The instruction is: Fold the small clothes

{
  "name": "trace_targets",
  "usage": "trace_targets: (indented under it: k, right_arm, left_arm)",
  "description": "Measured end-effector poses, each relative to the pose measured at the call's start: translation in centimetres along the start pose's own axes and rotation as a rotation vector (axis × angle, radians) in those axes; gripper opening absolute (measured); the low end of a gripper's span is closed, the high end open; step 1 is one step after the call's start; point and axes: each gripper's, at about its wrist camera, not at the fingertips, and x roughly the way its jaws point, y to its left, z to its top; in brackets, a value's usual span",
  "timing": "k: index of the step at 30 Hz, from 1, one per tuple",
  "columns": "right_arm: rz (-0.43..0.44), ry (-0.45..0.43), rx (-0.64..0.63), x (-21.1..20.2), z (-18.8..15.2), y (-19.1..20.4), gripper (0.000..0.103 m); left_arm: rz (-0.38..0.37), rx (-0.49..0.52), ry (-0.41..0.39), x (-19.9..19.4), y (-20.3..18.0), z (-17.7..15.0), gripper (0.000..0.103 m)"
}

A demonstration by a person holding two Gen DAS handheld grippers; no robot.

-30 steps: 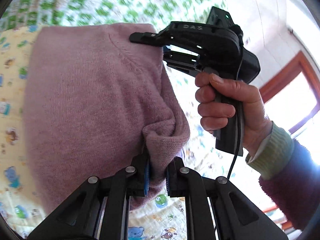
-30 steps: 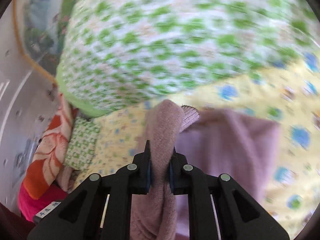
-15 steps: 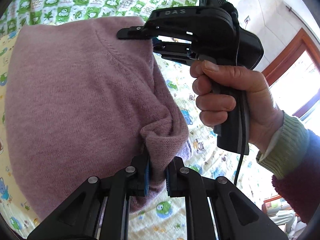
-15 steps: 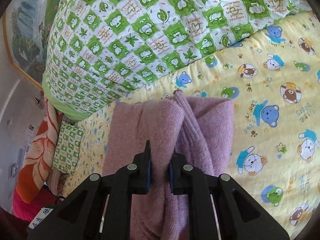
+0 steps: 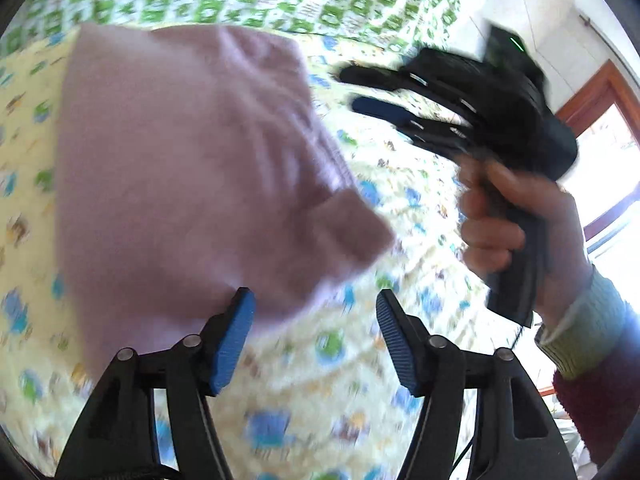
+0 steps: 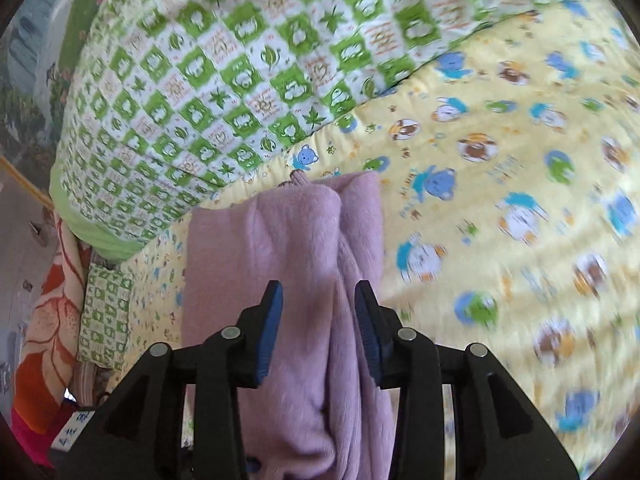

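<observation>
Since earlier frame: both jaws have just been opening, pink knit sweater (image 5: 192, 184) let go, lies folded on yellow cartoon bedsheet (image 6: 500, 208). Left gripper (image 5: 316, 336) wide, empty; right gripper (image 6: 318, 328) part-open astride sweater, pads clear. Step: release after fold. Next: withdraw, then regrip for another fold.

Your left wrist camera sits just behind its own jaws and looks steeply down and forward, close over the pink knit garment (image 5: 188, 184) on the yellow cartoon bedsheet (image 5: 328, 360); beyond the jaws to the right it catches your right gripper (image 5: 352, 92) side-on. Your right wrist camera looks down along its jaws from similarly close. Both views share the garment, the sheet and the green checked quilt (image 6: 224, 80) beyond.
</observation>
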Motion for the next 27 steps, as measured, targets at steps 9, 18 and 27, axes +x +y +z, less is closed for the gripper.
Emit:
trace_targets:
  k: [9,18,27]
  right_arm:
    - [-0.057,0.007,0.031,-4.2,-7.3,1.1,0.043]
    - [0.018,0.073,0.005,0.4,-5.9,0.2,0.045]
    - [0.059,0.061,-0.046,1.5,-4.1,0.3,0.046]
  left_arm:
    - [0.078,-0.224,-0.036,-4.6,7.2,-4.1,0.066]
    - [0.248,-0.366,-0.074,-5.0,12.4,0.6,0.068]
    - [0.332,-0.422,-0.099,-5.3,13.2,2.5,0.073]
